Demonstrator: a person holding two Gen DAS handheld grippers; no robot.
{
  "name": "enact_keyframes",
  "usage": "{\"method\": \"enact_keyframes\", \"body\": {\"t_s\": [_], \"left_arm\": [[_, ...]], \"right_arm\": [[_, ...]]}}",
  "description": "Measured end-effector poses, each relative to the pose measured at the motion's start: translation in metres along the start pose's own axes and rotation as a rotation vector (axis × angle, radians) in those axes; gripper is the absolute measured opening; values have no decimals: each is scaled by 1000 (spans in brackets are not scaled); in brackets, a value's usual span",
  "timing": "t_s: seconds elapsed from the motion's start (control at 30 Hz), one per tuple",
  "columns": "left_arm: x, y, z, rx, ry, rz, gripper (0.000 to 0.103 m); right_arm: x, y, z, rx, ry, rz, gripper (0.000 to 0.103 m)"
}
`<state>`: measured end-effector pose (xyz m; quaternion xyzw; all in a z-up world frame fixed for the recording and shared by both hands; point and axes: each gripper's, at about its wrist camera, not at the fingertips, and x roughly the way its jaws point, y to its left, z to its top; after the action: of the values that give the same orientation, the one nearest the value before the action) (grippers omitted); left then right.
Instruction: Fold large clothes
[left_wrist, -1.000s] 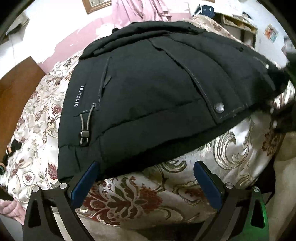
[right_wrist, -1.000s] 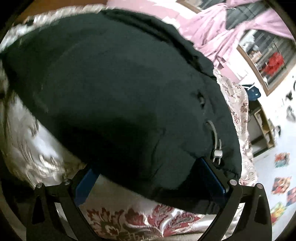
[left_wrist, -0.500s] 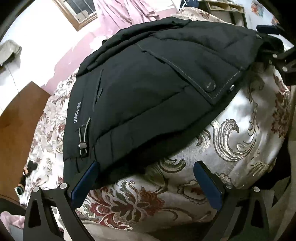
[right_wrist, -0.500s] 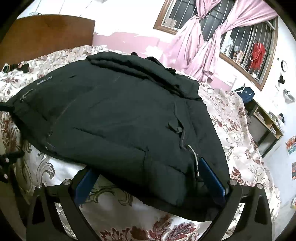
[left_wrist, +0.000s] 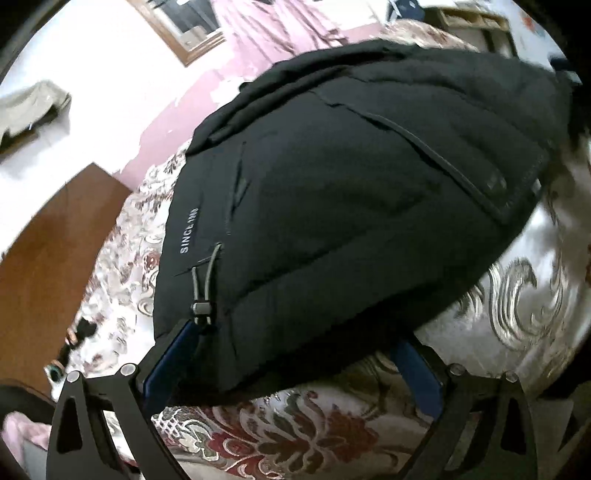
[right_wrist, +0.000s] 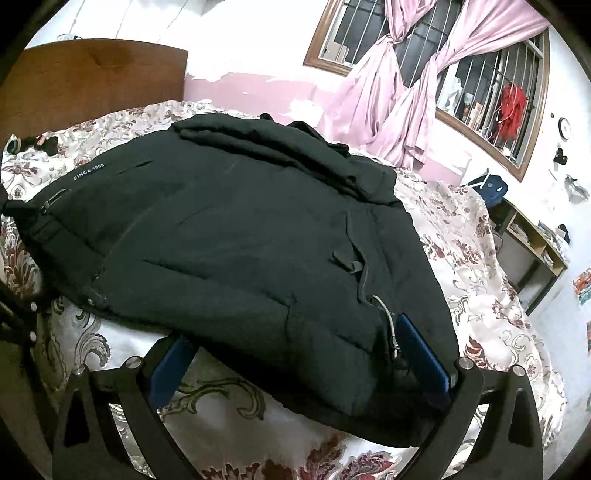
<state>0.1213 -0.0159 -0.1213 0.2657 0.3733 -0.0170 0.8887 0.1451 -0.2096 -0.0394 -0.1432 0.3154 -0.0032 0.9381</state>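
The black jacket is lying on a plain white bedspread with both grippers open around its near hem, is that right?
Not quite: the bedspread is floral-patterned, not plain white, as the right wrist view shows. The black jacket does lie on it, with the left gripper and right gripper open around its near hem.

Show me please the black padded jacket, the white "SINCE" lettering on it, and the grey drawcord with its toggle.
black padded jacket (right_wrist: 240, 240), right wrist view, on its broad upper panel.
white "SINCE" lettering (left_wrist: 189, 232), left wrist view, middle of the printed words.
grey drawcord with its toggle (left_wrist: 201, 307), left wrist view, on the toggle.
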Motion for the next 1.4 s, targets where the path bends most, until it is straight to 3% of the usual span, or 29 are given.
{"method": "enact_keyframes", "body": {"t_s": [0.2, 0.37, 0.5, 0.67, 0.8, 0.93, 1.0, 1.07, 1.1, 1.2, 1.4], "left_arm": [[-7, 22, 0, -147, -67, -71, 86], [-16, 25, -1, -177, -122, -31, 69], [-14, 33, -2, -216, -118, 26, 65], [-13, 39, -1, -239, -134, 45, 61], [-16, 35, 0, -224, -158, 60, 55], [-16, 33, 0, -218, -159, 70, 52], [-15, 33, 1, -215, -153, 66, 50], [-16, 32, 2, -209, -153, 60, 45], [-17, 32, 3, -199, -155, 60, 43], [-23, 32, 8, -179, -169, 53, 30], [-39, 40, 28, -191, -214, 64, 13]], "right_arm": [[1, -3, 0, 20, -18, 2, 102], [-5, -5, 0, 48, -53, 2, 102], [-5, -7, -1, 52, -62, -15, 102], [14, 10, -4, -48, 44, -152, 102], [23, 16, -3, -95, 89, -167, 101], [21, 5, -1, -61, 82, -181, 100], [20, -3, -1, -22, 86, -180, 93], [18, -9, -2, 14, 87, -175, 74], [18, -12, -2, 30, 85, -161, 70], [15, -12, -1, 44, 49, -114, 46], [9, -11, 4, 58, 1, -74, 25]]}}
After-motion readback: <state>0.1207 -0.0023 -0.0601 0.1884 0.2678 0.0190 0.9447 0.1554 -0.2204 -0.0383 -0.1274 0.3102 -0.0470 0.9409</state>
